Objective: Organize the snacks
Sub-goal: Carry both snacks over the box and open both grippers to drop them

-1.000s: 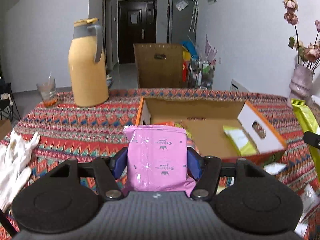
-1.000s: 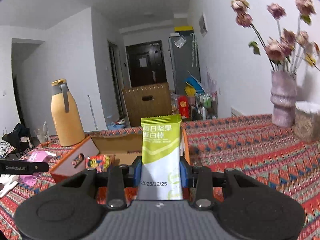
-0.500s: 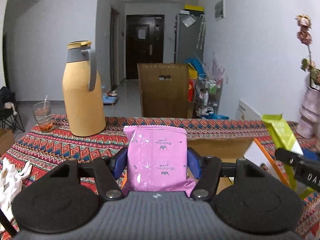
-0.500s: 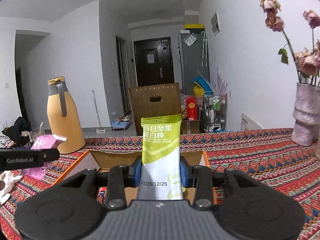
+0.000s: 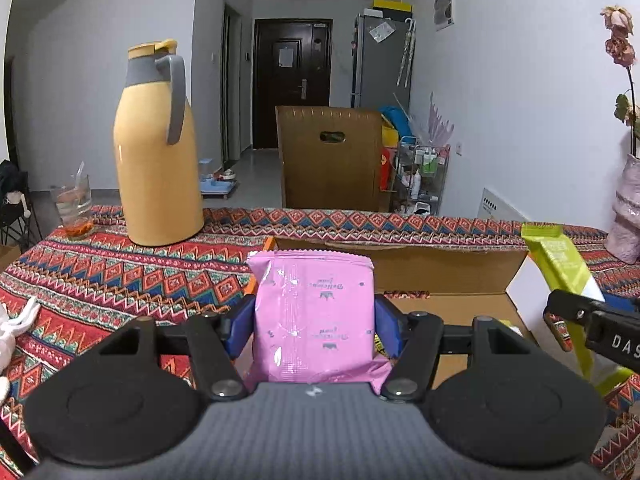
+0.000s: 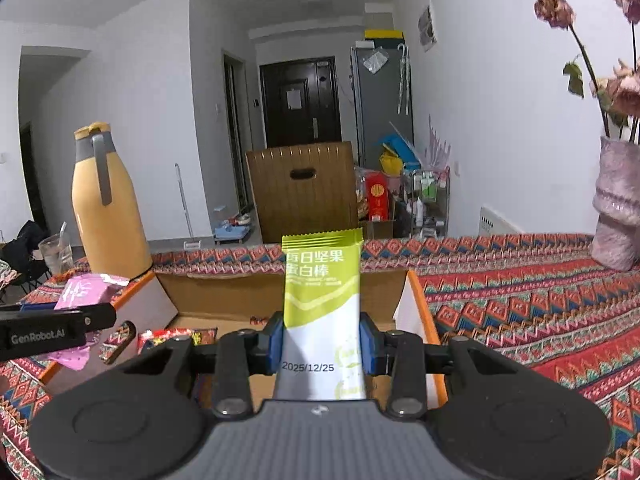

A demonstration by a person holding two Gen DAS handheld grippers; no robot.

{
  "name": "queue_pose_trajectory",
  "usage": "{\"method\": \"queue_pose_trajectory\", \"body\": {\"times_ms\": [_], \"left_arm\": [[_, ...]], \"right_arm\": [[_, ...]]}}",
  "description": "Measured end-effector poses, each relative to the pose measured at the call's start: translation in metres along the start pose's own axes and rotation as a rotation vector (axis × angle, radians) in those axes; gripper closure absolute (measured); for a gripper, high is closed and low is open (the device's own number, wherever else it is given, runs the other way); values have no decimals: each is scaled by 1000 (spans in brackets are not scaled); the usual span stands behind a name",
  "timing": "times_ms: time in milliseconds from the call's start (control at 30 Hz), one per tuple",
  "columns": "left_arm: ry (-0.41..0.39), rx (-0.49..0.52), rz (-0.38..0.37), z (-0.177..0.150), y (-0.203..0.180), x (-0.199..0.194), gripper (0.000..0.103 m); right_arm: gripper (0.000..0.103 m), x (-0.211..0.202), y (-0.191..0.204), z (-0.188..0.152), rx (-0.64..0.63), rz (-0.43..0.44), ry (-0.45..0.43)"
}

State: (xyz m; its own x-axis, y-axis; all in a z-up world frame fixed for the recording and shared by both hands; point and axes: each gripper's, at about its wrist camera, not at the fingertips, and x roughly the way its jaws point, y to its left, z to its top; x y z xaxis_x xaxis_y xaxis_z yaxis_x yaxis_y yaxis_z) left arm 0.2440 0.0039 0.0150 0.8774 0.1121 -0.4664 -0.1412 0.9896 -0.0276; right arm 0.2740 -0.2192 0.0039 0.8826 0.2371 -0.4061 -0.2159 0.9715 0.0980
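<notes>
A table under a red patterned cloth (image 5: 120, 280) carried an open cardboard box (image 6: 224, 300), the landmark for everything else. Behind the box's left corner stood a tall yellow flask (image 5: 158, 152), with a glass (image 5: 74, 206) further left; a pink vase (image 6: 616, 208) of dried flowers stood well off to the box's right.

Over the previous second both hands had carried their loads across to the box. The left view, which earlier looked down on the whole carton from the near side, now showed only its back wall and floor past the packet, and the green bar had come into sight at its right end.

The left gripper (image 5: 314, 320) was clamped on a pink snack packet (image 5: 314, 316) held upright over the box's left end. The right gripper (image 6: 322, 338) pinched a green-and-white nut bar (image 6: 322, 304), upright above the near edge at the box's right end. A red wrapper (image 6: 168, 338) lay inside.

Both snacks appeared placed for release into the box; neither had been let go.
</notes>
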Motion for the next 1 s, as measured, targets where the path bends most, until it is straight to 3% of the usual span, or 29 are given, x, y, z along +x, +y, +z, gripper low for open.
{"method": "queue_pose_trajectory", "body": {"times_ms": [233, 300, 333, 367, 400, 467, 500, 1000], "left_arm": [[33, -14, -12, -6, 3, 8, 39], [18, -19, -15, -6, 4, 4, 28], [9, -24, -13, -6, 5, 2, 14], [-4, -28, -6, -6, 5, 0, 4], [-18, -33, -1, -6, 5, -3, 1], [-33, -45, -10, -5, 6, -7, 0], [-33, -51, -14, -4, 8, -7, 0], [-63, -56, -8, 3, 7, -23, 0]], "right_arm": [[64, 14, 2, -9, 10, -4, 51], [61, 12, 0, -9, 22, -2, 45], [56, 10, -2, -9, 25, 0, 42], [42, 8, -4, -9, 32, 3, 38], [24, 6, -5, -9, 41, 1, 29], [4, 1, -7, -8, 51, -15, 9], [0, -1, -7, -7, 57, -25, -2], [0, -13, -9, -1, 64, -21, -12]]}}
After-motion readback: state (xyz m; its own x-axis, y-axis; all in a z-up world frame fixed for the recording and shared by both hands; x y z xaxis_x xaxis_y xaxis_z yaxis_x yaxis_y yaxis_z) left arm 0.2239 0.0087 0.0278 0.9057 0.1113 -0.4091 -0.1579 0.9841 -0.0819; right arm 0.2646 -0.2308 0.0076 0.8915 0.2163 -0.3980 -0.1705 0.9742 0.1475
